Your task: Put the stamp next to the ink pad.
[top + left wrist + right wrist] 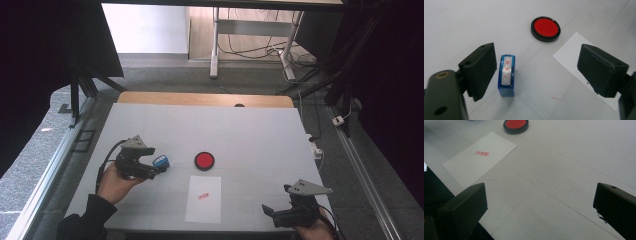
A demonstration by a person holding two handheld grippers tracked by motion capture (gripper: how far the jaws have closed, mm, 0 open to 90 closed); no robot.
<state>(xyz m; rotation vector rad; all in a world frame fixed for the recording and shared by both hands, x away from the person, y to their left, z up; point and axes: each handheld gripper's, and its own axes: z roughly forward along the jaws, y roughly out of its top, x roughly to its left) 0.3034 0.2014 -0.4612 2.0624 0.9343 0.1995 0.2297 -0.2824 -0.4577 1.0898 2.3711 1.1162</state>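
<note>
- The left gripper [161, 167] is held in the person's left hand [116, 184] over the left part of the table, and its jaws stand wide apart with nothing pressed between them.
- In the left gripper view a small blue stamp [506, 74] stands on the table between those jaws, just beside the left-hand one; the other jaw is well clear of it. I can't tell whether the near jaw touches it.
- The stamp's upward face carries a white label with red characters too small to read.
- From the high view the same stamp [161, 161] sits at the tip of the left gripper, to the left of a round red ink pad [204, 160] in a black case.
- Nearer the person than the ink pad lies a white sheet of paper [203, 199] with a small red stamped mark [203, 196] on its upper half.
- The right gripper [268, 210] is at the near right edge of the table in the person's right hand [314, 231]; its jaws are spread wide over bare surface, holding nothing.
- Everything rests on a white table [260, 140].
</note>
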